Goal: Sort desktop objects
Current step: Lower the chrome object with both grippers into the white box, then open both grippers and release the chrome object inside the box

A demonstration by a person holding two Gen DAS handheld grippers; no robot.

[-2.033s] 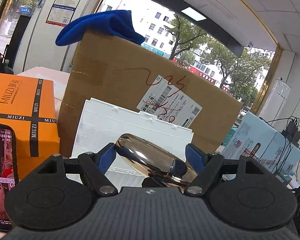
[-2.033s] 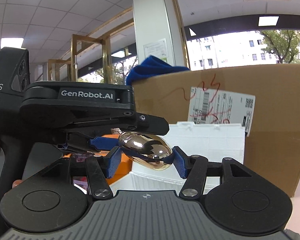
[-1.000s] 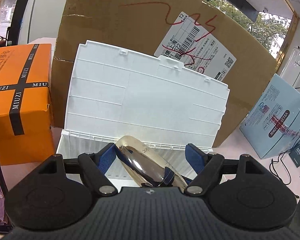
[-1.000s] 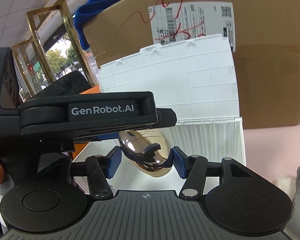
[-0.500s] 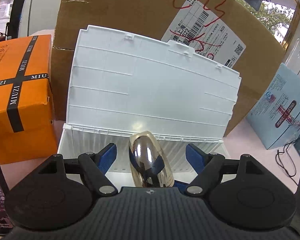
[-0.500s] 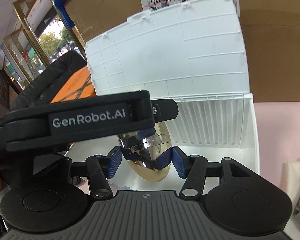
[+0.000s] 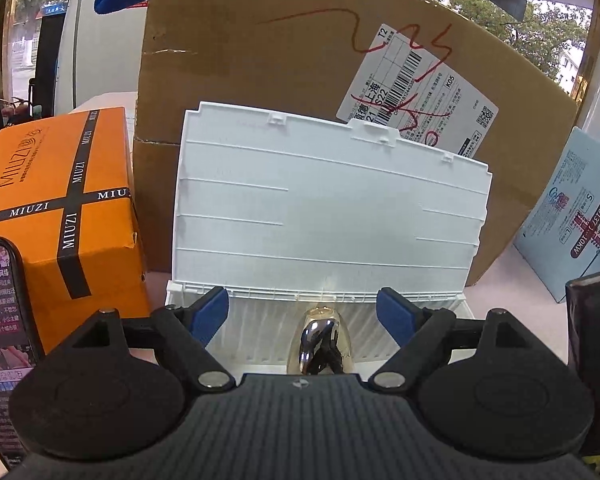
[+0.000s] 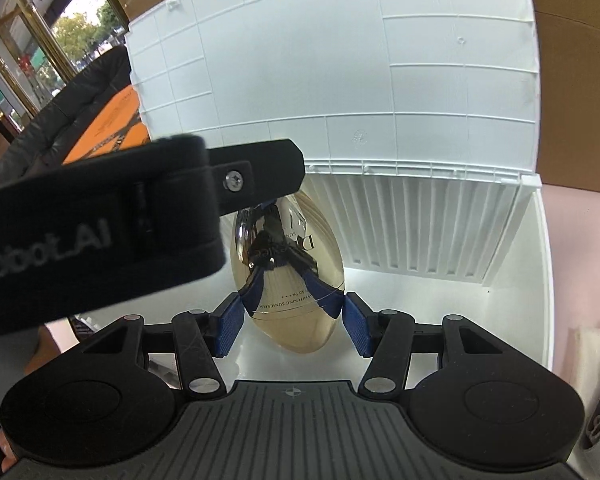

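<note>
A gold egg-shaped bottle (image 8: 288,276) now hangs inside the open white storage box (image 8: 516,264), between the right hand-held gripper (image 8: 292,330) pads – gripped, by my judgement. The left hand-held gripper (image 7: 303,312) has spread wide, letting go – handover done, release next
</note>
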